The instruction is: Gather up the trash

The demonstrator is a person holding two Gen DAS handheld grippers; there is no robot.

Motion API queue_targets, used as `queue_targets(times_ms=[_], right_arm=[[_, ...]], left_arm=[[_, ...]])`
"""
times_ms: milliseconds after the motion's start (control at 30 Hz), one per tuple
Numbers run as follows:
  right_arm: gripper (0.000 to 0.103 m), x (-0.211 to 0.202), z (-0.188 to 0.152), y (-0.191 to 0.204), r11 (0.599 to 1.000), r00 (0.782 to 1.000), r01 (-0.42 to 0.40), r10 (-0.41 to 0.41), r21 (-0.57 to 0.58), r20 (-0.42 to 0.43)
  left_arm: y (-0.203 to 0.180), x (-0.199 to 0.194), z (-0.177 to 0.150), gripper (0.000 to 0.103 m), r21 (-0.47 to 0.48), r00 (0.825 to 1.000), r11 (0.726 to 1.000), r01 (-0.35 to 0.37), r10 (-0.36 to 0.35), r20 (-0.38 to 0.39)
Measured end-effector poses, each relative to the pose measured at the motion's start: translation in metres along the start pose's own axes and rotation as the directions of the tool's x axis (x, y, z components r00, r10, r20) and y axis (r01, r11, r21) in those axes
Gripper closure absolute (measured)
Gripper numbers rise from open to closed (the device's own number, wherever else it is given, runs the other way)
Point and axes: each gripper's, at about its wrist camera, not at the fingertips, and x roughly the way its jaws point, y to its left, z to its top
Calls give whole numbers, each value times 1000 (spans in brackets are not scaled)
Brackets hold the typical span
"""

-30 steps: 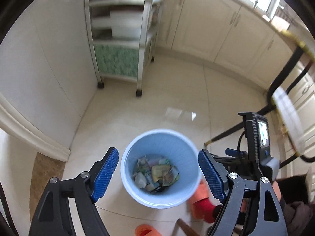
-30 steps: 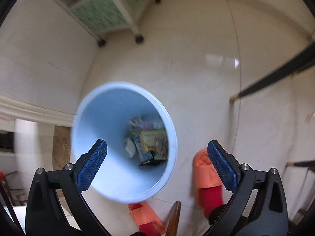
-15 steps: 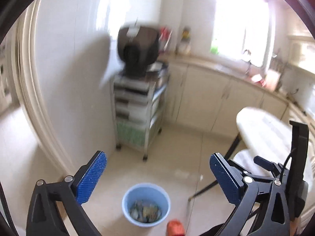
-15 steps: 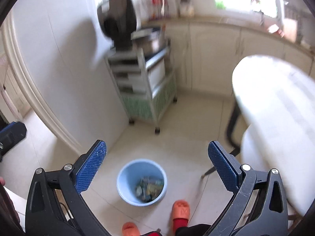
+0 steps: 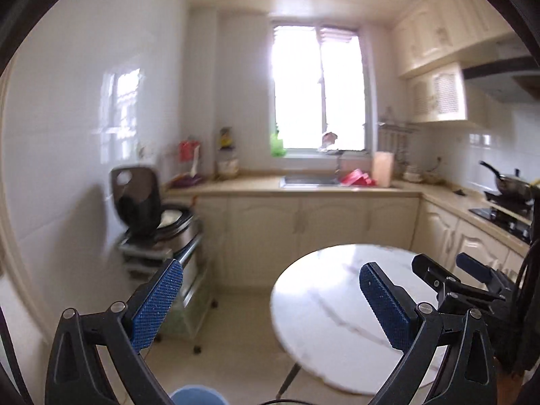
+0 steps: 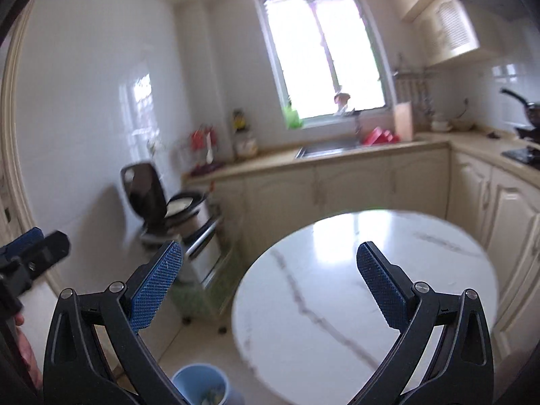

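Note:
Both grippers are raised high and look level across the kitchen. My left gripper is open with nothing between its blue pads. The right gripper is open and holds nothing either. The light blue trash bin stands on the floor far below, at the bottom edge; some trash shows inside it. In the left wrist view only the bin's rim peeks in. The round white marble table lies ahead and to the right, and its visible top carries no trash. The right gripper's body shows at the left view's right edge.
A metal cart with an open-lidded cooker stands against the left wall. Cream cabinets and a counter with a sink run along the back under a bright window. A stove with a pan is at the right. A hand shows at the left edge.
Both grippers rose from just above the bin and tilted up toward level. The bin dropped from the middle of the views to the bottom edge. The left jaws spread wider.

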Motion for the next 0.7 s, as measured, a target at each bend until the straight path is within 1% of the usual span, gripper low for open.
queue_targets(times_ms=[67,167,233,267,300,333,367,433,600,700], right_arm=[[0,-8,11,-17,1000,1000,12,-13,15,28],[0,-26,21,-42,999,997,41,-43,28,66],[0,-37,28,-54,997,994,63,-66,34,92],[0,-46,35,-62,997,992,71,-74,32,103],[0,-57,41,-69,997,991,74,-77,30,113],[0,-64,44,-73,996,988,85,-88,29,127],[0,-72,49,-75,995,985,99,-101,24,140],[0,-81,52,-74,993,980,114,-115,17,163],[0,-103,58,-63,988,966,152,-147,-12,211],[0,-106,59,-49,982,958,184,-172,-34,230]], left_arm=[[-18,2,-6,1,24,1000,1000,12,-13,12],[-40,8,-7,1,41,998,998,55,-56,32],[-41,10,-4,1,44,996,996,74,-76,46],[-34,19,-4,1,46,995,995,85,-87,56],[-38,22,-3,1,52,993,994,92,-95,64],[-28,42,-3,1,59,993,994,91,-95,70],[-22,50,-3,1,68,993,994,85,-90,80],[-19,48,-3,1,79,991,994,71,-79,107],[-2,38,-26,1,45,983,994,104,-109,147],[19,33,-37,1,24,980,993,119,-121,157]])
